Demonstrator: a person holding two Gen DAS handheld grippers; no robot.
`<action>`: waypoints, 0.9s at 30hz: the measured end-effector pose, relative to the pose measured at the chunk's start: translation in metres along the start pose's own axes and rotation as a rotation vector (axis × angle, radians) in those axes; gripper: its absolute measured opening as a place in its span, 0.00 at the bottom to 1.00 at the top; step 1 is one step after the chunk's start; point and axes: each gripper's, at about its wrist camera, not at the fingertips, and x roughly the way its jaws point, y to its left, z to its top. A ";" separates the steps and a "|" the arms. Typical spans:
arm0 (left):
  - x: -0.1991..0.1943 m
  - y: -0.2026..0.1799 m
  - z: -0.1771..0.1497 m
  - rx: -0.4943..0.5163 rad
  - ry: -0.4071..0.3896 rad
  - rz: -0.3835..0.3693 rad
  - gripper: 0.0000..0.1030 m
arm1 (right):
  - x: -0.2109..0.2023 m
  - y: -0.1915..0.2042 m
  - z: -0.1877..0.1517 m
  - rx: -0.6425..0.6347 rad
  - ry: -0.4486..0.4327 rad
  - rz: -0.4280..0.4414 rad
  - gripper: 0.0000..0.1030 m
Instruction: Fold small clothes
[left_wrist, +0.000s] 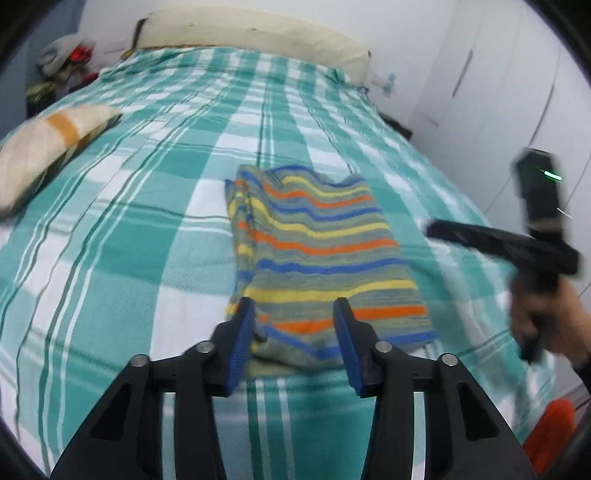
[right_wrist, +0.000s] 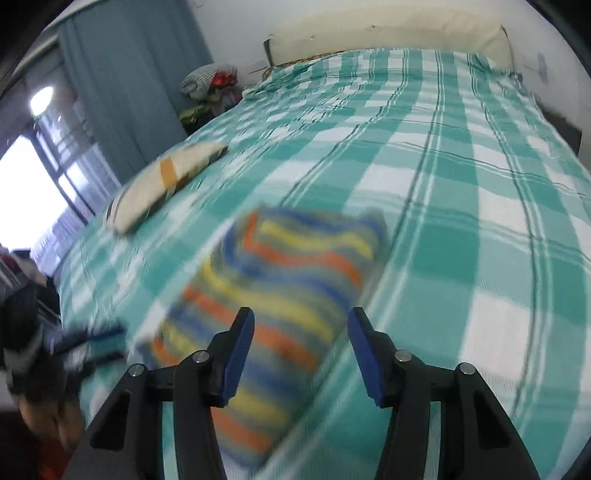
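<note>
Hovering both tools over bed (left_wrist: 110, 229), I judge fold partly done: striped garment (left_wrist: 317, 254) lies flat mid-bed, left edge doubled over; left tool (left_wrist: 293, 314) spread, empty, above near hem; right tool (right_wrist: 301, 325) spread, empty, view blurred; next I need pinch on near hem, then carry toward far edge, keeping layers aligned

A home bedroom: checked bed (left_wrist: 155, 229), pillow (left_wrist: 48, 147), wardrobe doors (left_wrist: 491, 85)
</note>
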 end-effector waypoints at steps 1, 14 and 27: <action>0.013 0.001 0.000 0.006 0.029 0.042 0.30 | -0.006 0.005 -0.011 -0.010 -0.009 0.000 0.47; 0.010 0.008 0.061 0.040 -0.019 0.067 0.84 | 0.041 0.026 -0.086 0.082 0.066 0.141 0.27; 0.132 0.060 0.101 0.008 0.134 0.319 0.70 | 0.022 0.042 -0.069 -0.021 0.079 0.076 0.28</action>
